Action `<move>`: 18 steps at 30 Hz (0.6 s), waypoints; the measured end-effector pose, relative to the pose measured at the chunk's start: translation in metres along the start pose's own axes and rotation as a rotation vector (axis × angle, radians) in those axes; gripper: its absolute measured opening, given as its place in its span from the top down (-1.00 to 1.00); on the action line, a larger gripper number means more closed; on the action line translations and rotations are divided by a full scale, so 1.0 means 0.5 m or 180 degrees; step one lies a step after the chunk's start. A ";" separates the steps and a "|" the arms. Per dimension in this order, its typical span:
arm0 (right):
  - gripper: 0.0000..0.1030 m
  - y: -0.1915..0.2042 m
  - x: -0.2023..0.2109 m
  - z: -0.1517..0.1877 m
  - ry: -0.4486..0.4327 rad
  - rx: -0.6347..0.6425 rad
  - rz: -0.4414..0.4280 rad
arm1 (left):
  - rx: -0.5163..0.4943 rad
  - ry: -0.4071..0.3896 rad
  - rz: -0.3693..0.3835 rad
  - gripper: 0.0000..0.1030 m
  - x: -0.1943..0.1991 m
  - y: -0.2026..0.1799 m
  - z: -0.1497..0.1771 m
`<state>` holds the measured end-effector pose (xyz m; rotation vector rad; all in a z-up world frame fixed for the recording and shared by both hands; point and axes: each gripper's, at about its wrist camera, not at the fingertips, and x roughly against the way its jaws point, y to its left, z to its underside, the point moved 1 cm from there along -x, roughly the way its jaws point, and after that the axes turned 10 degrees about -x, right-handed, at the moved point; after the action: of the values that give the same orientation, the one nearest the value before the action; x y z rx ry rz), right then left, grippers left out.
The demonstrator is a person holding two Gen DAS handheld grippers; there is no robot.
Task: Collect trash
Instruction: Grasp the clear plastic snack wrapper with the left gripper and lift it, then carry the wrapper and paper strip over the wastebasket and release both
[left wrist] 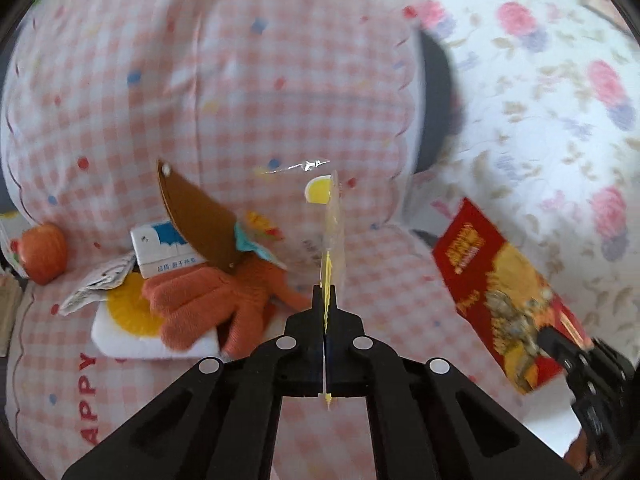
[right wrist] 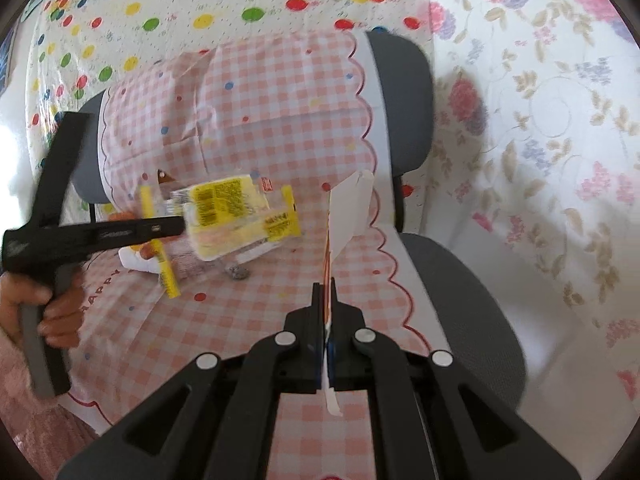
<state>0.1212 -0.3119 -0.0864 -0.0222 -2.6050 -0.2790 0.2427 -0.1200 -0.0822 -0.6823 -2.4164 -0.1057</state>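
Note:
My left gripper (left wrist: 327,292) is shut on a clear plastic wrapper with yellow print (left wrist: 334,220), which I see edge-on, standing up from the closed jaws. In the right wrist view the same wrapper (right wrist: 236,210) hangs flat from the left gripper (right wrist: 181,226) above the seat. My right gripper (right wrist: 326,292) is shut on a flattened red snack box (right wrist: 352,208), whose white inner side faces that camera. The left wrist view shows the red box (left wrist: 500,288) at lower right, with the right gripper (left wrist: 554,340) clamped on its lower corner.
On the pink checked cloth (right wrist: 260,120) over a grey chair (right wrist: 404,100) lie an orange glove (left wrist: 208,304), a brown card (left wrist: 200,220), a tissue pack (left wrist: 160,248), crumpled paper (left wrist: 96,284), a white egg-print sponge (left wrist: 128,320) and an orange toy (left wrist: 44,252). A person's hand (right wrist: 56,308) holds the left gripper's handle.

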 end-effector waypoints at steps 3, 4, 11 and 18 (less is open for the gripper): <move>0.97 -0.011 0.040 0.000 -0.0070 -0.0052 0.0025 | -0.0201 -0.0250 -0.0044 1.00 0.082 -0.042 0.025; 0.97 -0.015 0.055 0.002 -0.0088 -0.0077 0.0032 | -0.0260 -0.0310 -0.0071 1.00 0.110 -0.058 0.038; 0.97 -0.020 0.154 0.036 -0.0094 -0.0159 0.0103 | -0.0458 -0.0319 -0.0060 0.99 0.218 -0.134 0.120; 0.97 -0.031 0.258 0.087 0.0024 -0.0243 0.0297 | -0.0645 -0.0244 0.0192 0.99 0.274 -0.223 0.201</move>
<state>-0.0133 -0.3231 -0.0618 -0.1685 -2.5758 -0.3442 0.0400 -0.1313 -0.0734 -0.8639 -2.4774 -0.3081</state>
